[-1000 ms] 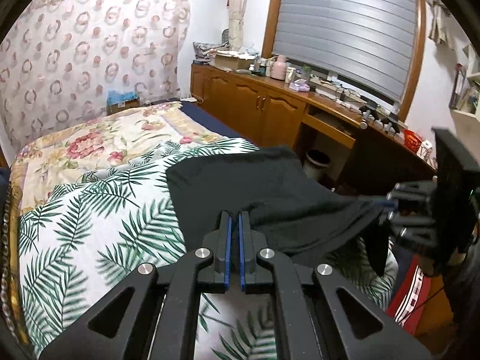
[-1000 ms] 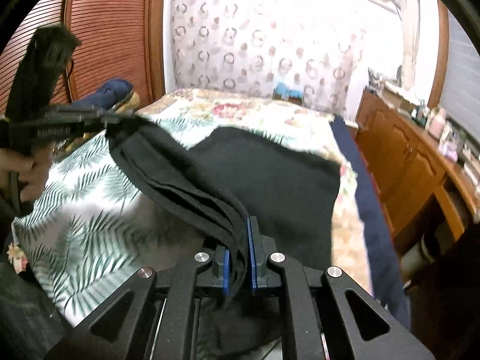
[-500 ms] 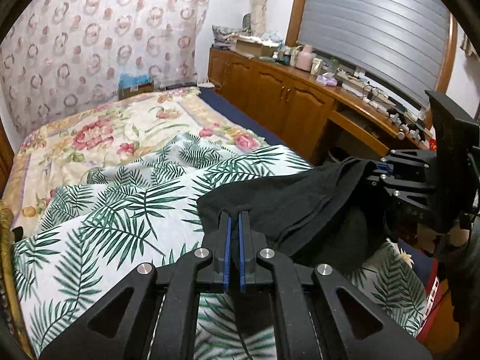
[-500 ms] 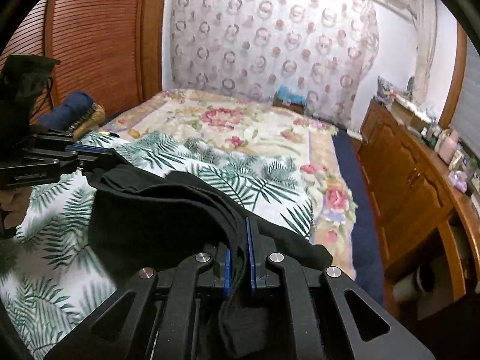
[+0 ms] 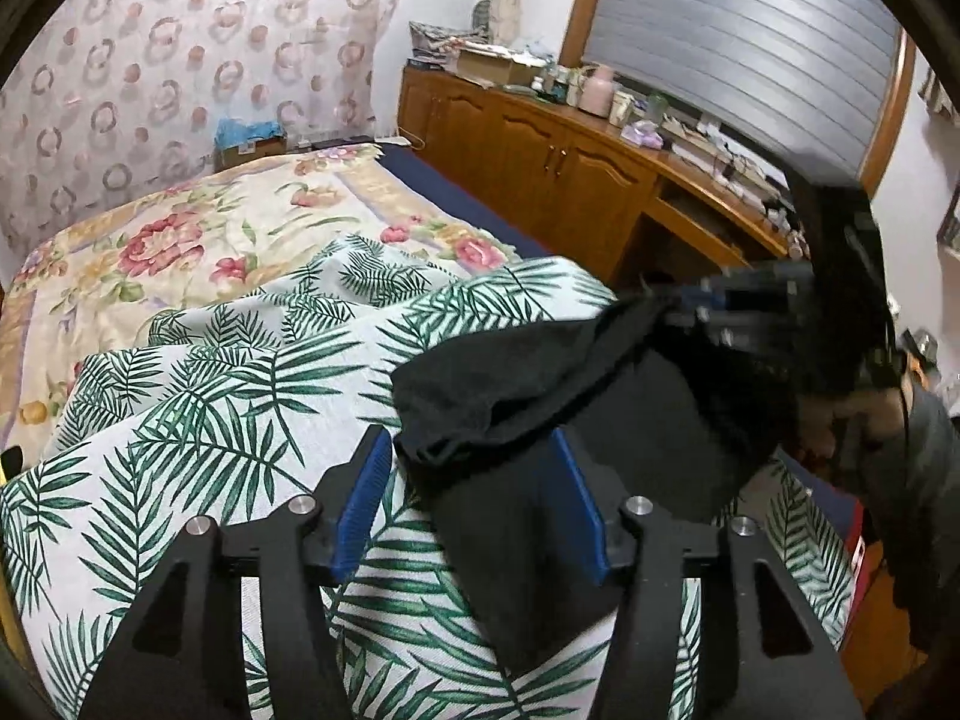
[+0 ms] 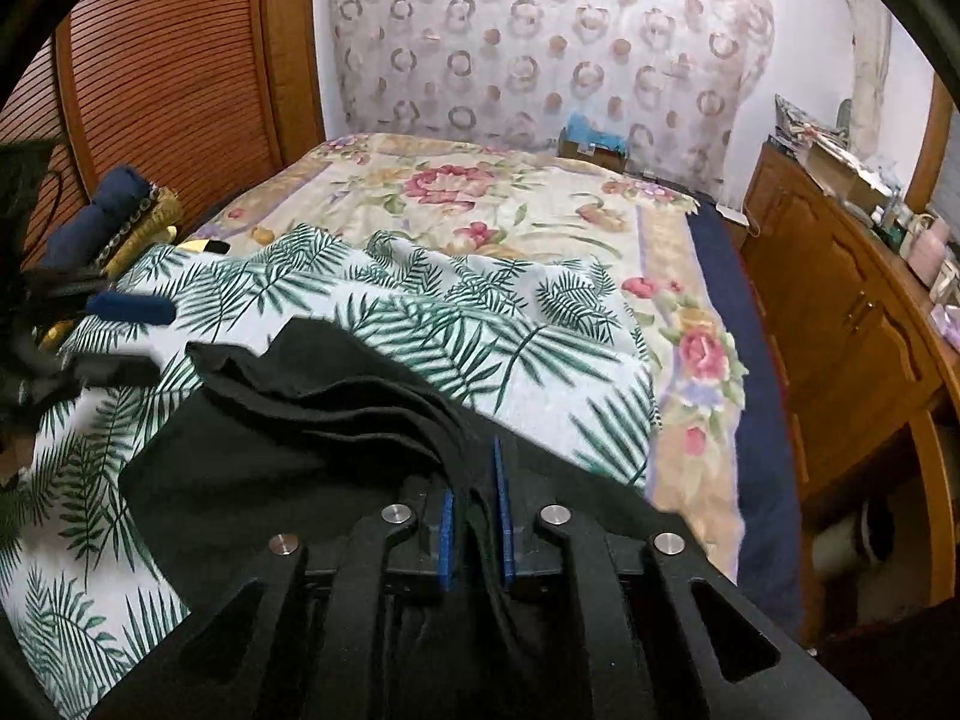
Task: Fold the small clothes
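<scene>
The black garment (image 5: 540, 396) lies bunched on the palm-leaf sheet (image 5: 228, 396) at the near end of the bed. Your left gripper (image 5: 468, 504) has just been opening; its blue pads stand apart with a fold of cloth loose between them. Your right gripper (image 6: 474, 516) is clamped on the garment's gathered edge. The wooden cabinets (image 6: 840, 324) stand beside the bed.

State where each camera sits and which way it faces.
Left wrist: rides the left gripper, jaws open, facing down the bed toward the cabinets; the right gripper shows.
Right wrist: rides the right gripper, clamping the black garment, facing the curtain.
Shared: garment, bed.
</scene>
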`<state>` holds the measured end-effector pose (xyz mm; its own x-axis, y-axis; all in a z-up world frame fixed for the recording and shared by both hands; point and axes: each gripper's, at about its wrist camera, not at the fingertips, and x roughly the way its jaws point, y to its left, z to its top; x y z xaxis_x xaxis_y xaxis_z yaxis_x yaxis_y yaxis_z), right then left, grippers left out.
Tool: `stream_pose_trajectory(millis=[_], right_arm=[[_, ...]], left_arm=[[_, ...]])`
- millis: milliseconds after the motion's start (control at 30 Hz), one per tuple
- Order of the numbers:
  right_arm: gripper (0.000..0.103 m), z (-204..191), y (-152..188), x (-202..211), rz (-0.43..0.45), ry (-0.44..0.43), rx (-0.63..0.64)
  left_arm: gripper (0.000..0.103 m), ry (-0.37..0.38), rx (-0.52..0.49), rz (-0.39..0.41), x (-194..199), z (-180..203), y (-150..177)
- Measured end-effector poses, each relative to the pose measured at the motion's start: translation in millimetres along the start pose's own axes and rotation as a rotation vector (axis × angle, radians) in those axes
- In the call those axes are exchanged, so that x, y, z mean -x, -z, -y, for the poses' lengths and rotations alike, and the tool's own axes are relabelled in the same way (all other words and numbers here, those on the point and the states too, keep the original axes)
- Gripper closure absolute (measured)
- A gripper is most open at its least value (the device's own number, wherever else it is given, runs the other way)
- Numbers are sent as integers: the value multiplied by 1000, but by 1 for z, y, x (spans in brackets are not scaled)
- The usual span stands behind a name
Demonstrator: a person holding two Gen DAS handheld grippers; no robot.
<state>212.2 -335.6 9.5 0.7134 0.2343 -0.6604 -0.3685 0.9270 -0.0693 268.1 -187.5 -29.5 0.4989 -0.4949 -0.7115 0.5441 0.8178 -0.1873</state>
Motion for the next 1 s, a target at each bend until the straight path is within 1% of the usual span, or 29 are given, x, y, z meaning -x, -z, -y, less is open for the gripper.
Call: stream_pose_trajectory(millis=[33, 67, 100, 133, 200, 233, 333, 433, 567, 700, 833, 933, 967, 1000], right_arm=[[90, 3, -2, 2, 5, -4, -4], [87, 6, -5, 2, 12, -10, -8], [79, 9, -10, 4, 21, -8, -13], [74, 11, -15, 5, 29, 9, -19], [59, 19, -22, 8, 51, 43, -39], [59, 24, -25, 11, 61, 55, -59], [59, 34, -26, 19, 71, 128, -90], [56, 42, -18, 32, 74, 162, -125], [51, 36, 5, 54, 77, 148, -151], [51, 17, 35, 65, 49, 94, -147], [51, 6, 52, 71, 12, 12, -139], [53, 3, 62, 66, -34, 6, -113], [62, 4, 63, 63, -45, 2, -107], [83, 6, 63, 61, -52, -4, -103]], left_arm=[[47, -10, -11, -7, -3, 1, 1], [47, -19, -20, -16, -6, 2, 3], [47, -24, -27, -32, -11, 2, 5], [47, -33, -31, -47, -17, 2, 7], [47, -43, -32, -63, -25, -2, 10], [47, -46, -32, -72, -29, -3, 10], [47, -50, -27, -86, -38, -9, 9], [47, -47, -17, -88, -44, -15, 2], [46, -65, -7, -71, -46, -19, -7], [47, -75, -20, -73, -54, -20, -13], [47, -77, -23, -81, -60, -20, -12], [47, -77, -17, -85, -61, -21, -11], [47, -79, -15, -87, -62, -21, -11], [47, -80, -15, -88, -63, -21, -10]])
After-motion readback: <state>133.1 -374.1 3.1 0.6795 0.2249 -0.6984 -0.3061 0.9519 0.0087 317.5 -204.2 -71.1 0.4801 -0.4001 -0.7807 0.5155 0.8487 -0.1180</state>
